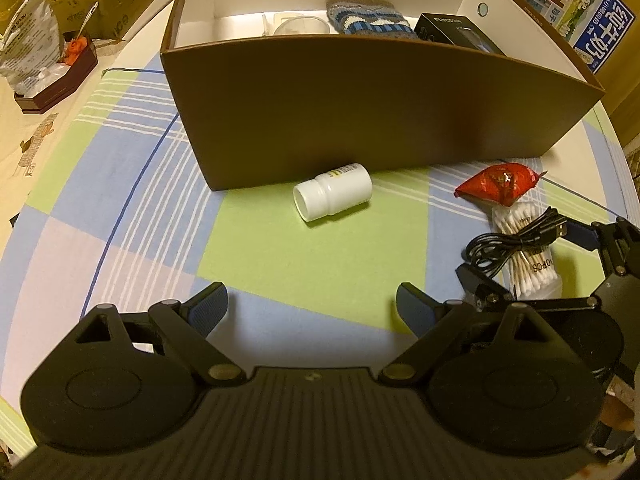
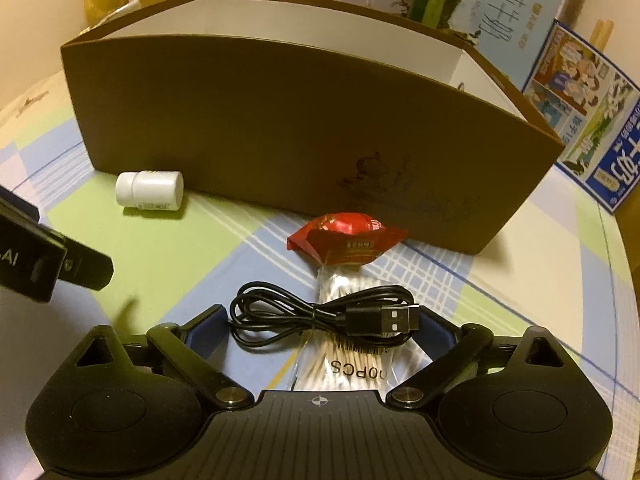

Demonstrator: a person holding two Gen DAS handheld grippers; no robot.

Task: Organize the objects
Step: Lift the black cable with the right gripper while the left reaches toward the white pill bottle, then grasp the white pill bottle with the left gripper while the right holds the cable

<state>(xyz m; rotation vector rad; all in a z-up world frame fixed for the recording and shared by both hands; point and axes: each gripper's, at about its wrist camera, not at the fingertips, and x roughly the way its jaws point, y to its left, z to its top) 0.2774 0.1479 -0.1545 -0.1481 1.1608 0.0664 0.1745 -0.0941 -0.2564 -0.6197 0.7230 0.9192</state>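
Observation:
A brown cardboard box (image 1: 360, 112) (image 2: 300, 128) stands open at the back of the checked cloth. Inside it lie a striped knitted piece (image 1: 368, 20), a black carton (image 1: 452, 30) and a clear cup (image 1: 300, 24). A white bottle (image 1: 332, 196) (image 2: 150, 192) lies on its side in front of the box. My left gripper (image 1: 312, 312) is open, short of the bottle and holding nothing. My right gripper (image 2: 320, 326) is open around a coiled black USB cable (image 2: 320, 316) (image 1: 516, 240). The cable rests on a bag of cotton swabs (image 2: 348, 364) (image 1: 528, 248), next to a red packet (image 2: 344, 240) (image 1: 500, 184).
A dark red tray (image 1: 56, 76) with a plastic bag sits at far left, cardboard cartons behind it. A blue printed carton (image 1: 592, 20) (image 2: 592, 128) stands right of the box. The round table's edge (image 2: 616, 264) curves close on the right.

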